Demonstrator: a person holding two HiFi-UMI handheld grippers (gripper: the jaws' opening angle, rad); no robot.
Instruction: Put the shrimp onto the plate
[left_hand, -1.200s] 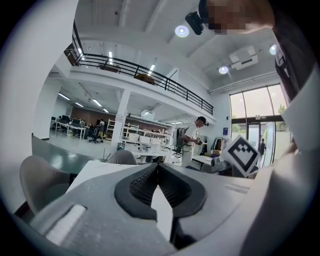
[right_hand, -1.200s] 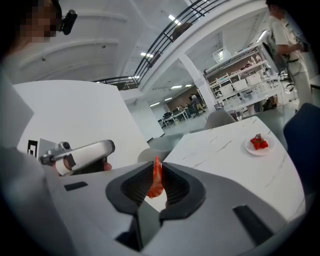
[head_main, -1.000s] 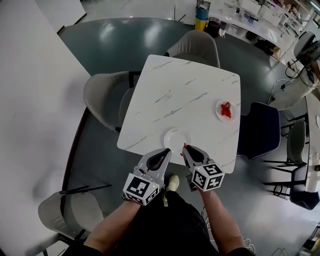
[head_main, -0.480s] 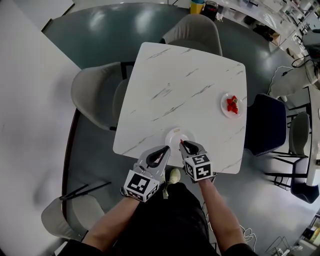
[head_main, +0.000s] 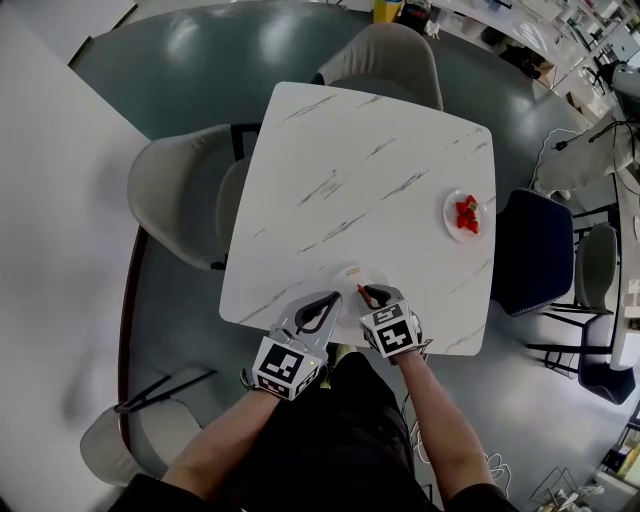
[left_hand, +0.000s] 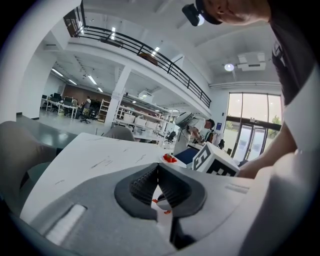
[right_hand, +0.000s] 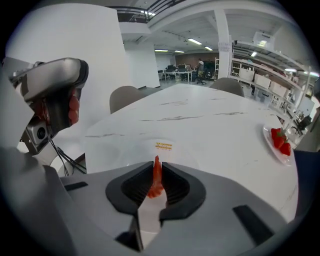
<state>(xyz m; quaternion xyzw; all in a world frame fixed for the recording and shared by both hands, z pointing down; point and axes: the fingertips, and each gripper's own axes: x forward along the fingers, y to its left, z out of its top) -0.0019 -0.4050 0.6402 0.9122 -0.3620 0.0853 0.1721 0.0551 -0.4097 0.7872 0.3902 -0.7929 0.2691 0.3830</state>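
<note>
Right hand-held gripper (head_main: 368, 292) pinches a shrimp (right_hand: 156, 181) above the plate (head_main: 340, 283) at 6 o'clock on the bench (head_main: 350, 170). Left hand-held gripper (left_hand: 158, 169) is closed, empty. Dropped high, the shrimp may bounce overboard.

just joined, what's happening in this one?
A person works two handheld grippers at a white marble-patterned table. The right tongs are clamped on a small red shrimp, over a white round plate at the table's near edge. The left tongs are closed and empty beside it. More red shrimp sit on a second small white plate at the right edge.
</note>
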